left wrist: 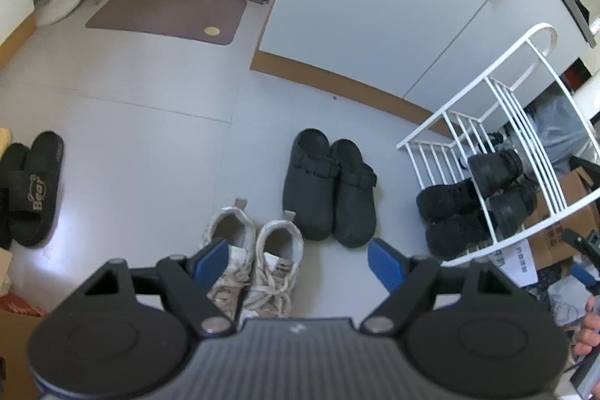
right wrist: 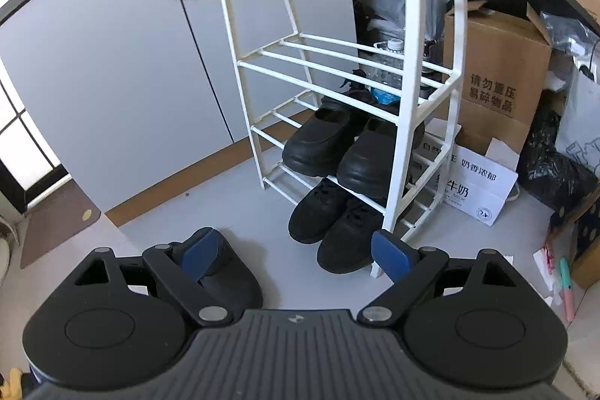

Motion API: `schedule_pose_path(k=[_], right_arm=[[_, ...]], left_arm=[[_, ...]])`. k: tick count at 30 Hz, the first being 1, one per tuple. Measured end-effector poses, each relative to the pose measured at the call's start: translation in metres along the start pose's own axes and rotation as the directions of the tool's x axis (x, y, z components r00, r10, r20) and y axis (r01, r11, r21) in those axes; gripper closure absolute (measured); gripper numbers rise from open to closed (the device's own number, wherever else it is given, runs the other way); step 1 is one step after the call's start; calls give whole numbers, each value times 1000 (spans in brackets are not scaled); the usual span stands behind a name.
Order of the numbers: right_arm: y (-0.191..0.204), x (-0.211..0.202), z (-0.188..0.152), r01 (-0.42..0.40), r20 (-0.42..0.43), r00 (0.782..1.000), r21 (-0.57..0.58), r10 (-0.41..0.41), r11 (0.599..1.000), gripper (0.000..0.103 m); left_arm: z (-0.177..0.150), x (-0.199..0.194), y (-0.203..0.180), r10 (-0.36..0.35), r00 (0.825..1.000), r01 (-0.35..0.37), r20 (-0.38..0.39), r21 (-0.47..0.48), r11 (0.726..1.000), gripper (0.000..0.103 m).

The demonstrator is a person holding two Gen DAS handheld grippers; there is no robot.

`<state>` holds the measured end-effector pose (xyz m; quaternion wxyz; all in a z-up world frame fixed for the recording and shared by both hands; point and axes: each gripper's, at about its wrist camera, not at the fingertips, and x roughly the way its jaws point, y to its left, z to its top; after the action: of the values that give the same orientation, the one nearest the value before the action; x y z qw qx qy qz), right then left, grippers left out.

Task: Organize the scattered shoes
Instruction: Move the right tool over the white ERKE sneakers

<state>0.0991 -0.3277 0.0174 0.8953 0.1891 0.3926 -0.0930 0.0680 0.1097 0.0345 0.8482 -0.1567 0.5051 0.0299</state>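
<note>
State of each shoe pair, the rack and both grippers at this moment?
left gripper: open, empty
right gripper: open, empty
white sneakers: paired, on floor
dark clogs: paired, on floor
black slides: on floor
shoe rack: upright, two black pairs on lower shelves

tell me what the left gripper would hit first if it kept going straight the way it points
Probably the white sneakers: the left gripper points down at the floor with open fingers, and that pair lies just beyond its left finger. Depth is unclear, so it might land on bare floor beside them.

Each gripper [left wrist: 298, 263] has a ribbed grey body and black round housings. Blue pads [right wrist: 390, 255] tip black linkage arms with silver rivets [right wrist: 213, 314]
</note>
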Motion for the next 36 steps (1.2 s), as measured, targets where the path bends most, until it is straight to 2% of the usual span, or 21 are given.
schedule_pose_path(k=[5,11,13,19,23,30,33,36], right_arm=[[9,-3,0,24,57,998,-35,-22,999,11],[35,1,-12,10,65,998,-52,-7,999,11],[52,5,-24,-6,59,998,-77,11,997,11],[106,20,-69,-90,45,994,-207,101,974,11],[140,41,-100,-146,-15,989,-270,148,952,12],[177,65,-144,-185,-53,983,-318,178,930,20],[188,71,-162,-199,-51,980,-328,193,924,21],[200,80,-186,-232,-67,973,-326,222,917,21]], left_arm=[[2,11,12,5,1000,-5,6,43,999,20],[8,17,24,-10,1000,10,10,30,999,20],[11,15,25,-16,999,15,28,39,999,20],[18,19,38,-45,999,45,4,-6,999,20],[22,21,46,-42,999,42,1,-15,999,20],[36,24,61,-52,999,53,9,-73,996,20],[45,23,66,-65,998,67,17,-92,994,20],[51,20,73,-46,998,50,45,-100,994,20]])
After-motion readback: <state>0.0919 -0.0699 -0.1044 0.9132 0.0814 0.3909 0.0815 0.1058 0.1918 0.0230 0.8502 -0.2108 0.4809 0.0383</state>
